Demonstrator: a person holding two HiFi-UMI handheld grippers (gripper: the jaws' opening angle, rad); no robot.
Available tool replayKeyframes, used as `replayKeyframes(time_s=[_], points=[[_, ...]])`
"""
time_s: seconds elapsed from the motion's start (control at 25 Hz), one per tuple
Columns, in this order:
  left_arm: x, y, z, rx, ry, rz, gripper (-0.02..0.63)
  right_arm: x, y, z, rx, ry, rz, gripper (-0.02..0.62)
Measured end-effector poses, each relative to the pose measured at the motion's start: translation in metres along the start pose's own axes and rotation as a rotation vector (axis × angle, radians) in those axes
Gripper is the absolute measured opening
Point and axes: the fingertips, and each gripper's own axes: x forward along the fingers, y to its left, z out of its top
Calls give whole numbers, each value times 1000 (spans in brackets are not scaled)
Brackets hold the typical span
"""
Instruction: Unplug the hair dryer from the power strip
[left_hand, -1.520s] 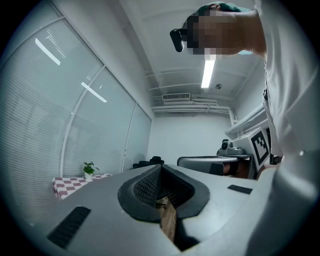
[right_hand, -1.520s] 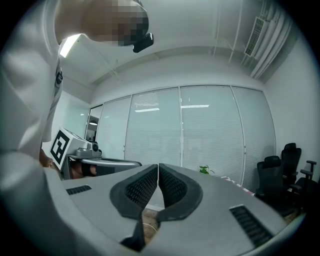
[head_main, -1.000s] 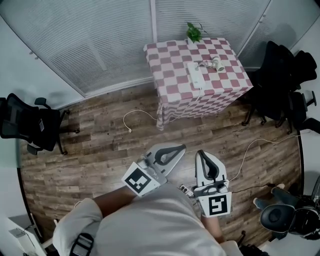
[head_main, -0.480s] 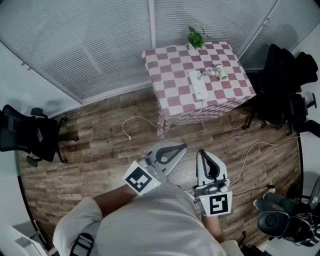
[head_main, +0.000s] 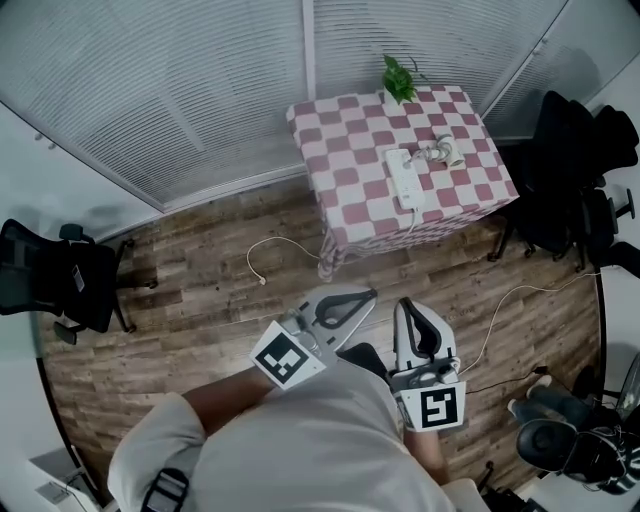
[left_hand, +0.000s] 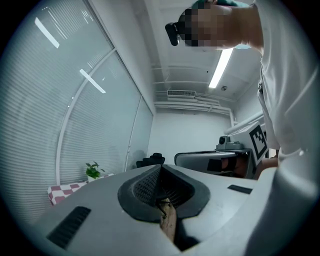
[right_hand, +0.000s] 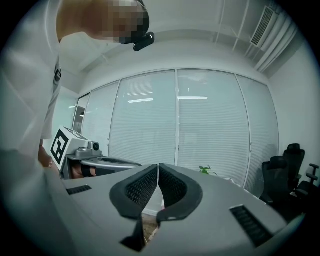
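Only the head view shows the power strip (head_main: 404, 178), its long axis running far-to-near across the checkered table (head_main: 340, 130), with the hair dryer (head_main: 441, 153) just right of its far end. Left claw (head_main: 366, 294) and right claw (head_main: 404, 303) are pressed together and empty, well apart from the table.

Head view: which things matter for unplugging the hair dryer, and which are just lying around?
Job:
- hair dryer
- power strip, beside it on the checkered table
- left gripper and right gripper, both shut, empty, well short of the table

Lying about:
- potted plant at the table's far edge
- white cable on the floor
- office chair at left
- black chairs at right
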Motion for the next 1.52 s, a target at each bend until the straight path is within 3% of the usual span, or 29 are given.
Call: replayKeyframes(time_s=[0.2, 0.64, 1.52], points=[[-1, 13, -1, -15, -7, 16, 31, 9, -6, -6, -10, 31, -18, 34], [20, 39, 2, -12, -23, 31, 31, 34, -30, 0, 19, -6, -43, 33], [156, 97, 5, 1, 14, 43, 31, 87, -165, -16, 8, 8, -5, 34]])
